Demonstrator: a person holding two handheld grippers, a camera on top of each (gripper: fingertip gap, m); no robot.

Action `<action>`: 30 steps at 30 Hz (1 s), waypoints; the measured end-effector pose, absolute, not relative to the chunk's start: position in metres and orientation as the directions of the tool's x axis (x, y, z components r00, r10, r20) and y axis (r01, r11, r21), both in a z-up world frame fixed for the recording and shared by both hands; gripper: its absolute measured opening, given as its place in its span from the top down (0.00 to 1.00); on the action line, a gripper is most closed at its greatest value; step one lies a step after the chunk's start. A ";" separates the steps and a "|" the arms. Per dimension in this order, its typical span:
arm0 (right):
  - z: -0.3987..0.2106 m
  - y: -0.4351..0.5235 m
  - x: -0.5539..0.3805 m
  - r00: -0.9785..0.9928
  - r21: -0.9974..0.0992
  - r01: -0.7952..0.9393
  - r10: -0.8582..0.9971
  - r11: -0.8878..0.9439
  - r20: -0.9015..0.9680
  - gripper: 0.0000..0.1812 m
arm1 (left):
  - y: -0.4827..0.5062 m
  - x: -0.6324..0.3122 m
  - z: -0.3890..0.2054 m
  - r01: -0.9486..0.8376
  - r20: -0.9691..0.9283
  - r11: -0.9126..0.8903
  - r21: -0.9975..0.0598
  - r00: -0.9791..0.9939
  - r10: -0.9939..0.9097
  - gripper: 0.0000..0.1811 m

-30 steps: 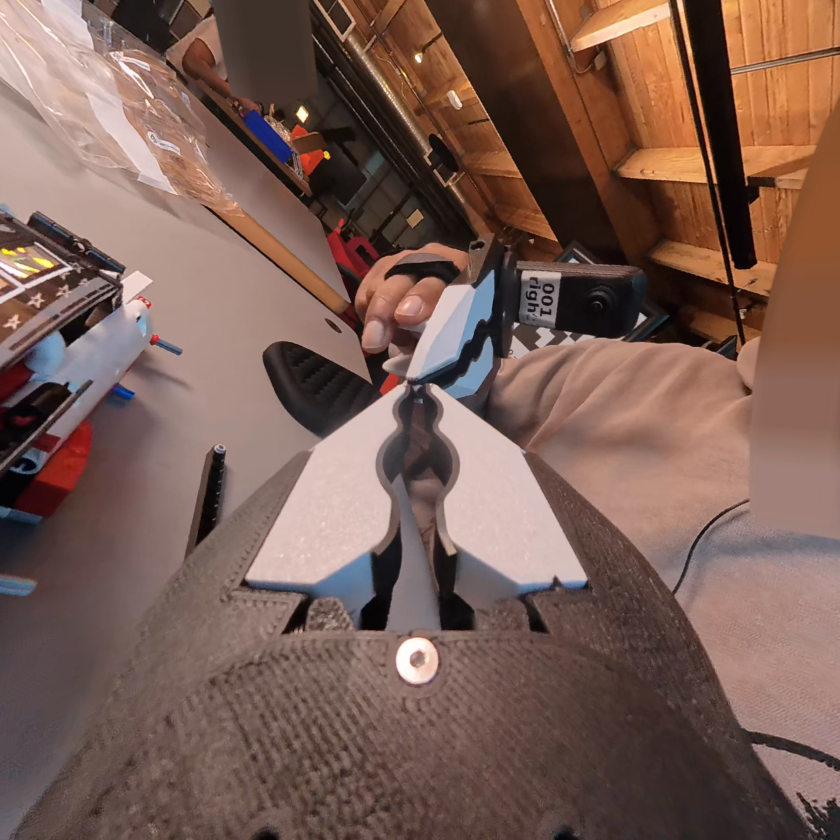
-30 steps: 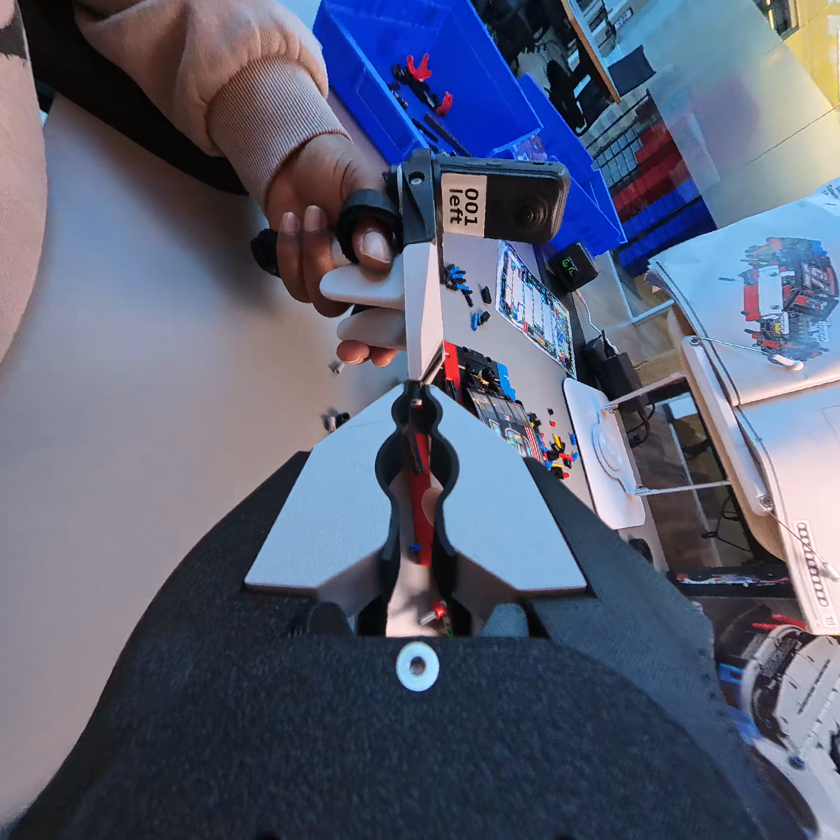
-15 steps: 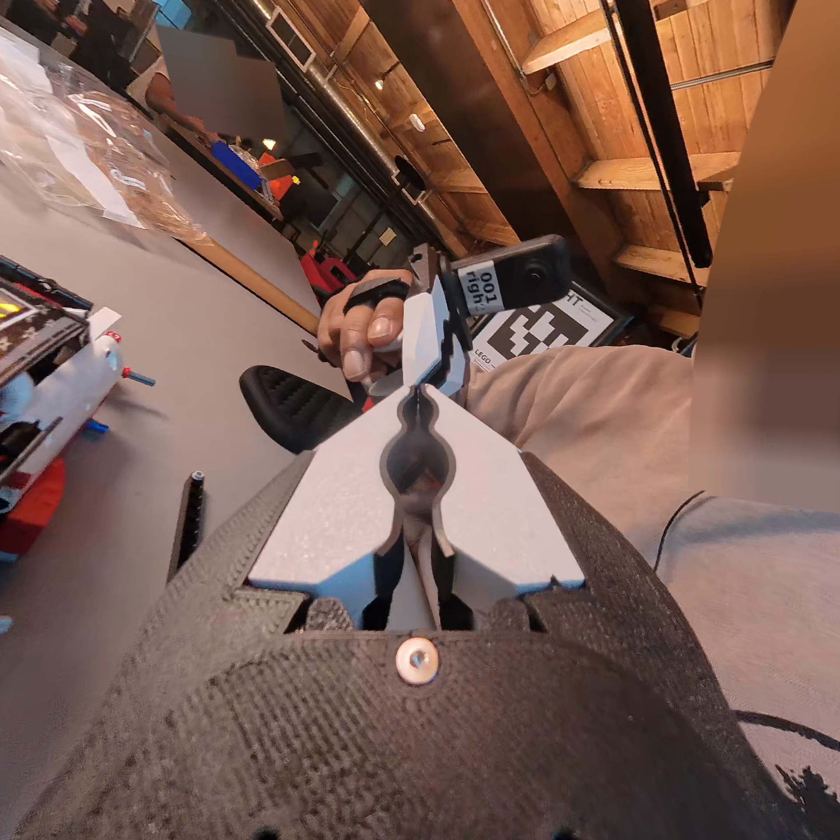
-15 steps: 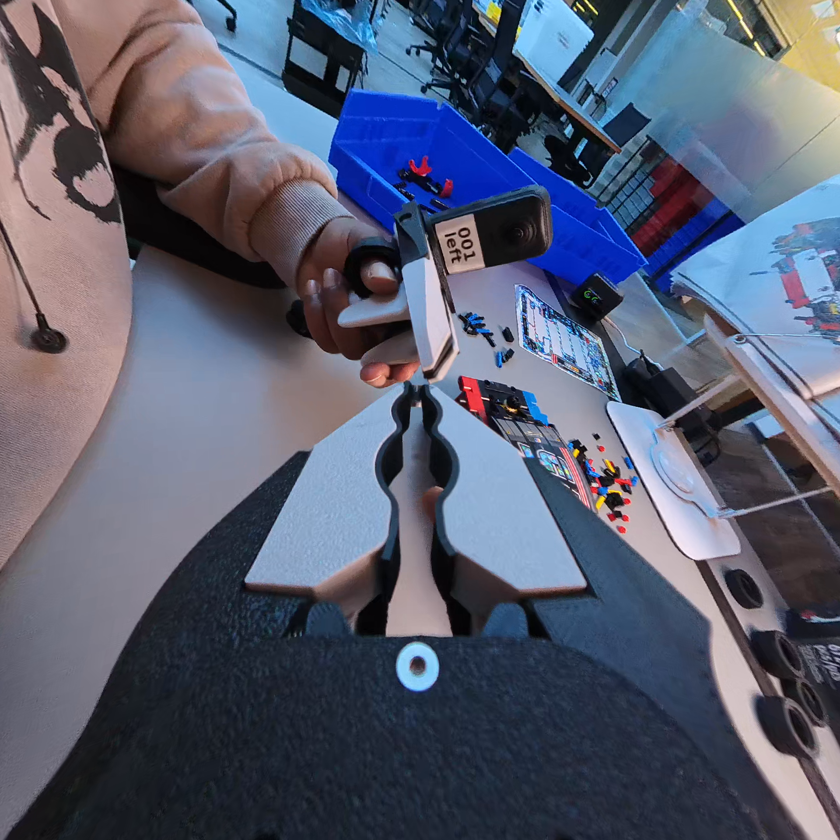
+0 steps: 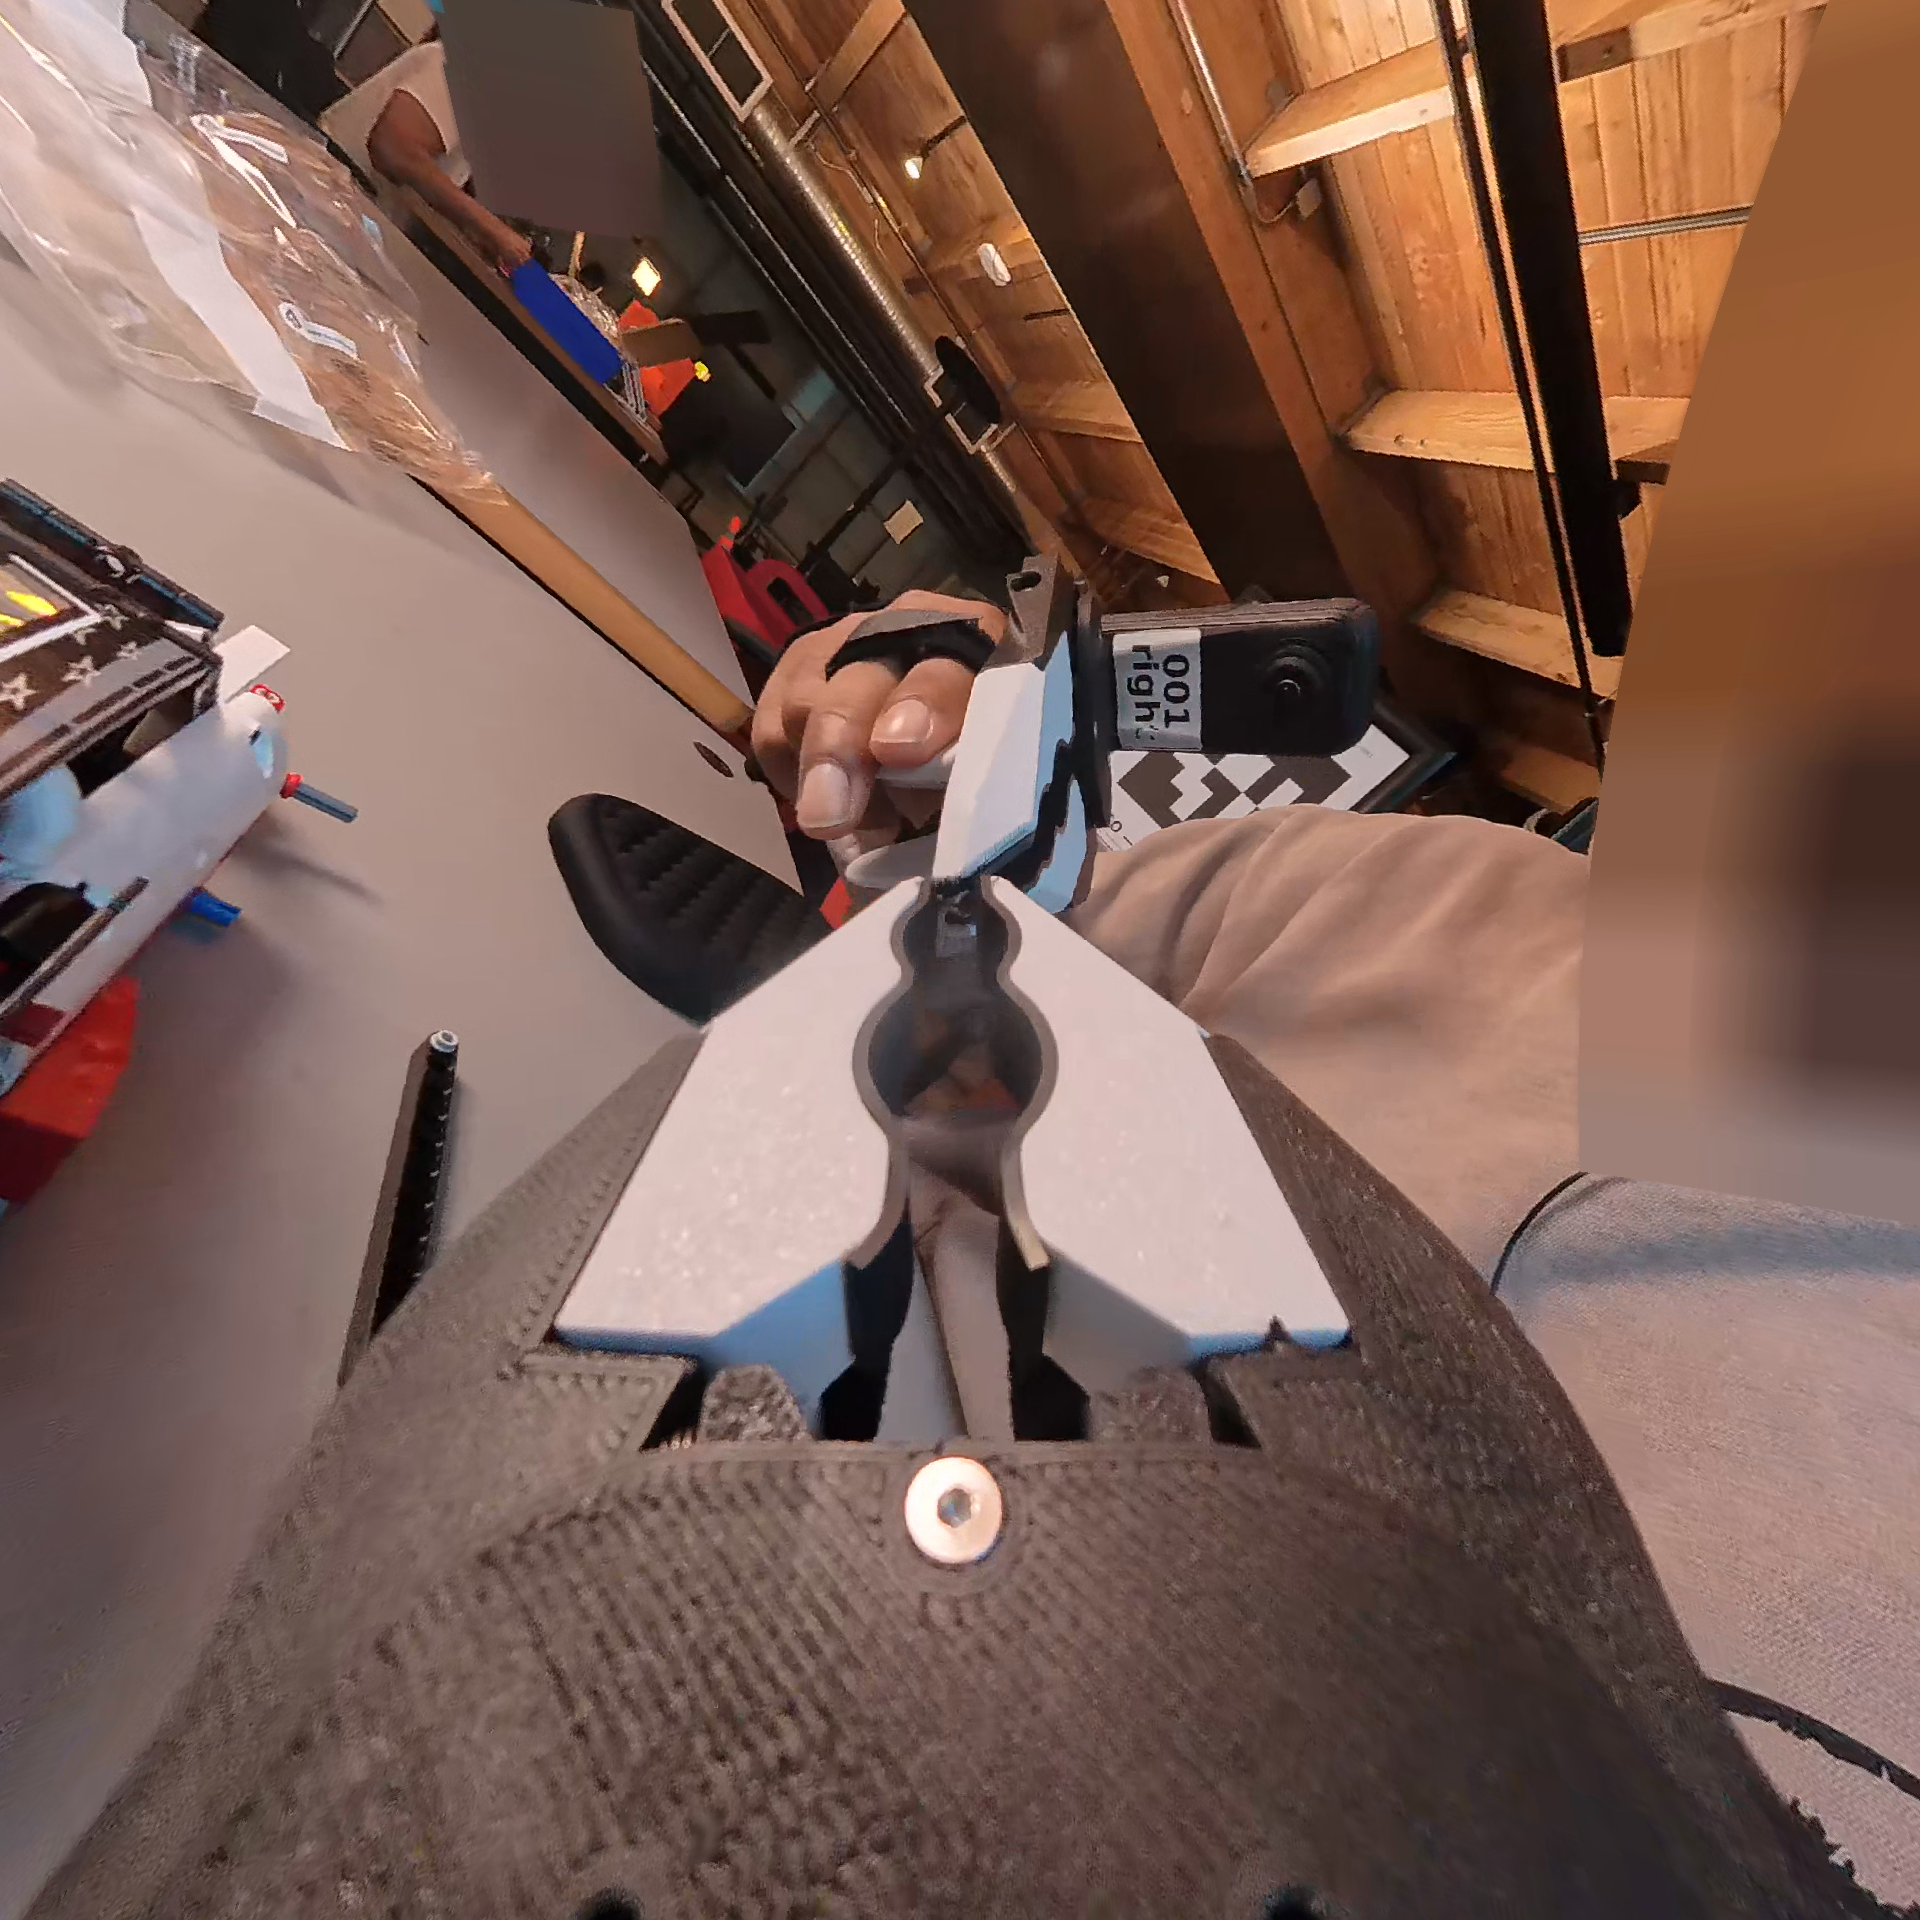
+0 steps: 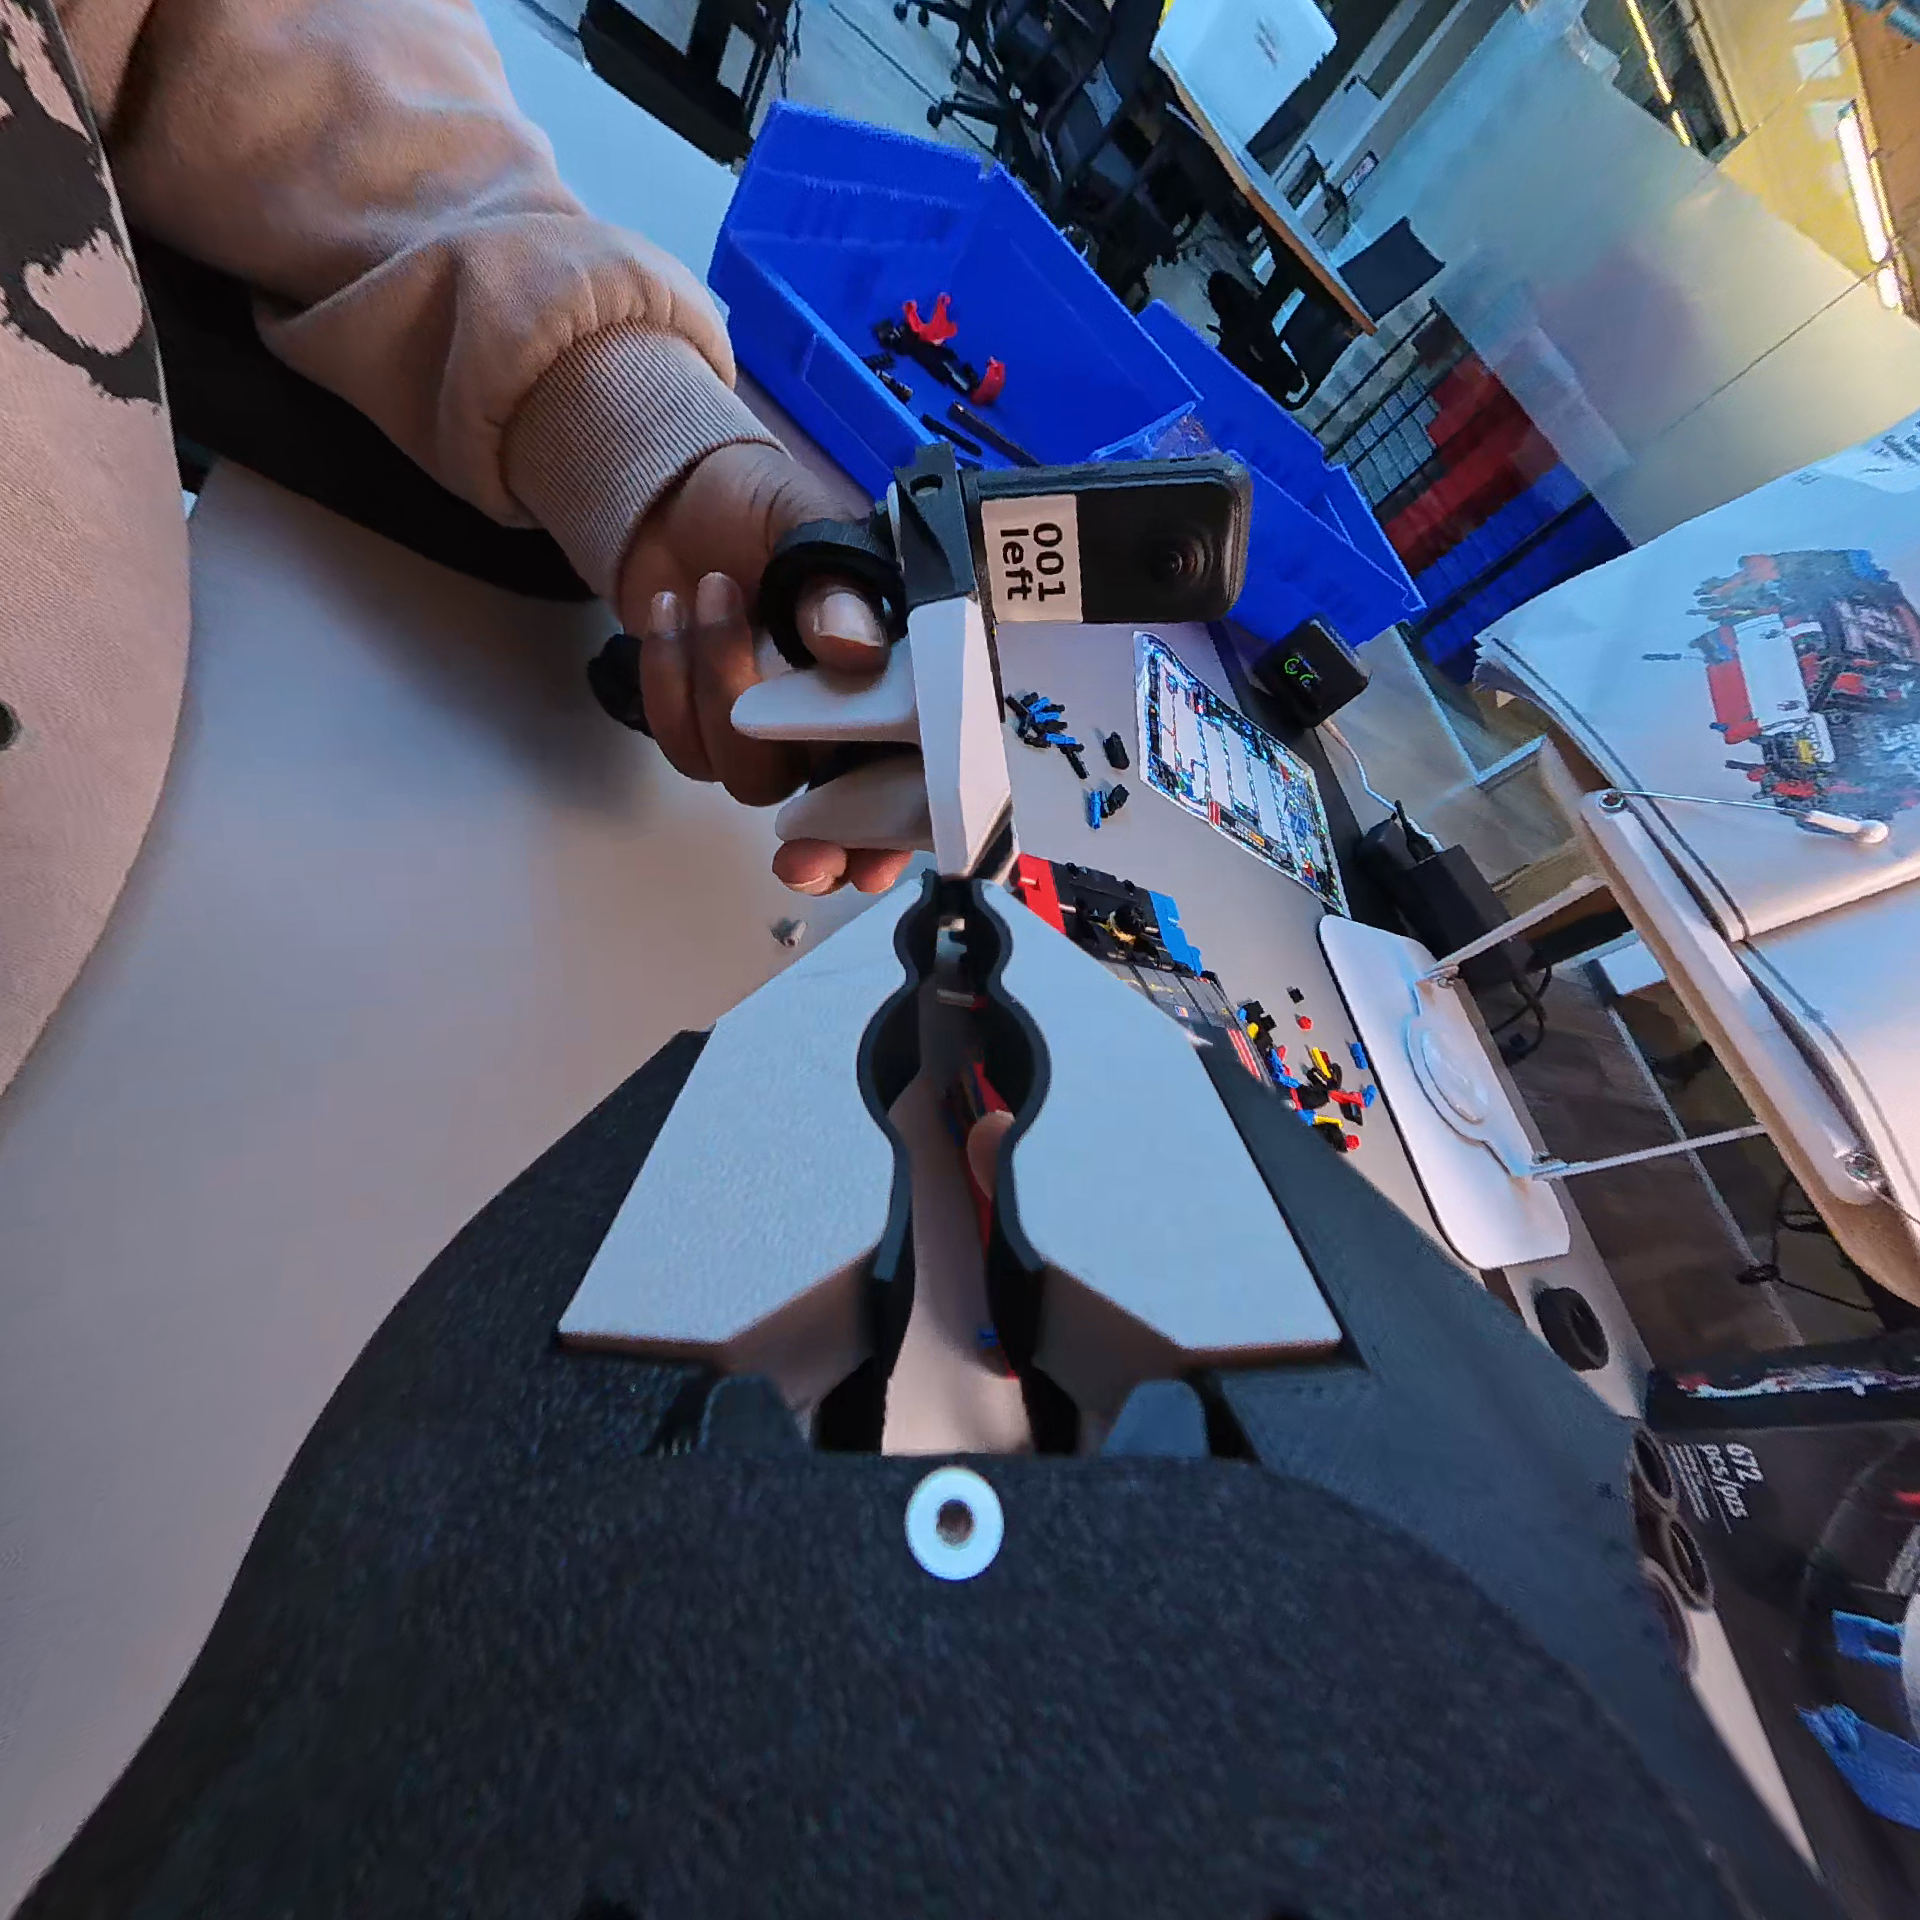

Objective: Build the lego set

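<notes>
My left gripper (image 5: 951,891) and my right gripper (image 6: 951,896) are both shut and meet tip to tip above the grey table (image 5: 436,665). A small dark lego piece (image 5: 951,920) sits pinched where the tips meet; it also shows in the right wrist view (image 6: 951,925). Its exact shape is hidden. The right gripper's fingers (image 5: 1003,774) point down at my left tips. The left gripper's fingers (image 6: 961,727) point down at my right tips. The partly built car (image 5: 125,831), white, red and black, stands at the left; in the right wrist view (image 6: 1101,920) it lies behind the tips.
A long black beam (image 5: 421,1143) lies on the table next to the left gripper. Loose small pieces (image 6: 1309,1091), a sticker sheet (image 6: 1226,758), blue bins (image 6: 935,312), an open instruction booklet on a stand (image 6: 1766,675) and the set's box (image 6: 1818,1558) are to the right. Plastic bags (image 5: 208,260) lie far left. Left and right tips are no more than a few centimetres apart.
Both grippers stay shut and tip to tip. They have tilted and shifted together, so the car and the background sit differently in both views.
</notes>
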State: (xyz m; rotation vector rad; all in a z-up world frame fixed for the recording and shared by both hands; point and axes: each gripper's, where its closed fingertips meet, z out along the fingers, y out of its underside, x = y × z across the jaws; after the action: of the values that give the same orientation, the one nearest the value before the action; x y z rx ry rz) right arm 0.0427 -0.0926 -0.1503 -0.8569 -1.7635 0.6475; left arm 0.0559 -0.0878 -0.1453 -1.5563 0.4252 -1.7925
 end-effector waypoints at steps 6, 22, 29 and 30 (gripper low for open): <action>-0.135 -0.102 0.043 -0.224 -0.834 0.154 0.840 0.530 0.493 0.99 | -0.096 0.055 -0.132 0.325 0.702 -0.697 -0.639 -0.122 -0.701 0.99; -0.119 -0.112 0.044 -0.247 -0.872 0.073 0.856 0.484 0.454 0.99 | -0.107 0.052 -0.115 0.355 0.656 -0.685 -0.636 -0.219 -0.723 0.99; -0.114 -0.051 0.026 -0.093 -0.867 0.257 0.904 0.427 0.418 0.99 | -0.058 0.004 -0.117 0.485 0.616 -0.488 -0.725 0.142 -0.775 0.90; -0.109 -0.031 0.022 -0.037 -0.867 0.271 0.905 0.418 0.425 0.99 | -0.048 -0.008 -0.125 0.449 0.568 -0.415 -0.791 0.287 -0.771 0.89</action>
State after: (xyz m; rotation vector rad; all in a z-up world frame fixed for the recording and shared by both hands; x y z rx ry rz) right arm 0.0225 -0.0305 -0.1086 -1.0718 -1.5645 0.7144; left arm -0.0081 -0.0482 -0.1249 -1.4539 0.3176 -1.3928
